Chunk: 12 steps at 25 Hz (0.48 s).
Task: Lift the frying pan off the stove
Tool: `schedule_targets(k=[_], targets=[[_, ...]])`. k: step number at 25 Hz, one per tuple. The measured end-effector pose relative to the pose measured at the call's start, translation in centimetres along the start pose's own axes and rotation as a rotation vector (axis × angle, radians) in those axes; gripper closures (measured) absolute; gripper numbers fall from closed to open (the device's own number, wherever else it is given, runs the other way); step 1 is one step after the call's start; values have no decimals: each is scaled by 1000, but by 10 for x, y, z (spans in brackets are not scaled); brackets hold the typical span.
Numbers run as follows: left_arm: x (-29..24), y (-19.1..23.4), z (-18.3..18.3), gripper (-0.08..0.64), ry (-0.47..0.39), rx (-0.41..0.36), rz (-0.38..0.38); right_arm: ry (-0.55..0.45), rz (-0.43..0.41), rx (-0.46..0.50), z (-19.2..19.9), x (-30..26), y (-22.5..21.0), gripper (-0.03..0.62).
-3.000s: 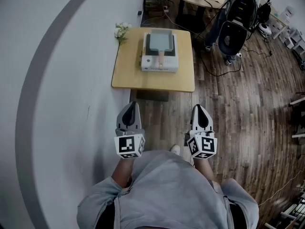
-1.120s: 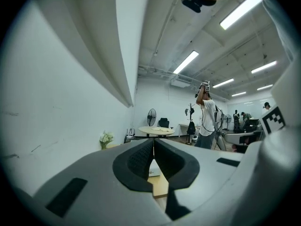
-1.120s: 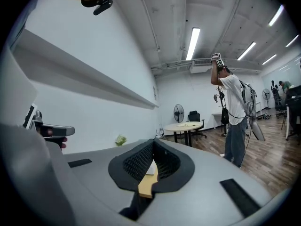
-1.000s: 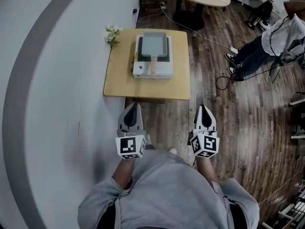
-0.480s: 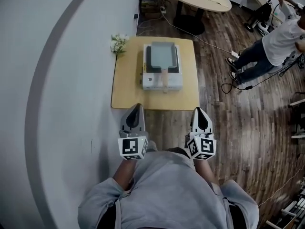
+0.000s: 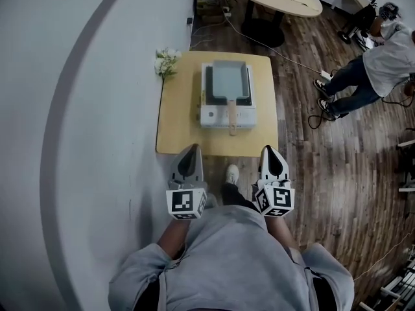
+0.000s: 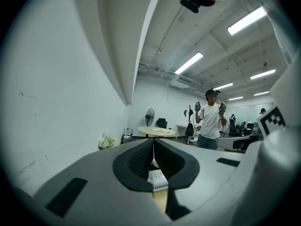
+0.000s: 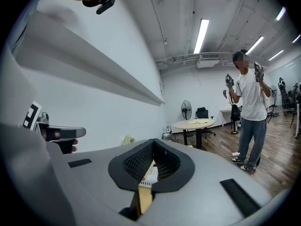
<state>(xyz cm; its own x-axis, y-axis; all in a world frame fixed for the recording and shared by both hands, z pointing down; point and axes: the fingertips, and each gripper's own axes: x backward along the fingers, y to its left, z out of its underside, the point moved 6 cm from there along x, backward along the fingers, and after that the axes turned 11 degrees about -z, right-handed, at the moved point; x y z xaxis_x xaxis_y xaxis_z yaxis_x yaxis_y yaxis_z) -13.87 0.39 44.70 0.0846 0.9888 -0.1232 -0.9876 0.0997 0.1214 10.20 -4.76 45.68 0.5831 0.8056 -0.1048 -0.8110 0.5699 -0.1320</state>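
Only a sliver of stove (image 7: pixel 157 179) past left gripper (image 7: pixel 154 142) fingers (image 7: pixel 138 160).

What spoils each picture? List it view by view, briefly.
Head view: dim, flat light; the wide lens bends the grey band into an arc. Left gripper view: black rounded corners, ceiling strip lights blown out. Right gripper view: same black corners, one ceiling tube glaring.

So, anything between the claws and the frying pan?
Nothing visible. Left claw and right claw, both shut, hang near the table edge; the frying pan on the stove points its handle toward them.
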Motion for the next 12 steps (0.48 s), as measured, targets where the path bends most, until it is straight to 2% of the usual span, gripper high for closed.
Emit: schedule_targets(k=[7,12], targets=[[-51,0,-5,555,1,13,-30,5,-54,-10,-7,-51,-28,594],[-88,-4,-6,555,15,95,-17,37,-102,-24,-7,-86,-49,594]])
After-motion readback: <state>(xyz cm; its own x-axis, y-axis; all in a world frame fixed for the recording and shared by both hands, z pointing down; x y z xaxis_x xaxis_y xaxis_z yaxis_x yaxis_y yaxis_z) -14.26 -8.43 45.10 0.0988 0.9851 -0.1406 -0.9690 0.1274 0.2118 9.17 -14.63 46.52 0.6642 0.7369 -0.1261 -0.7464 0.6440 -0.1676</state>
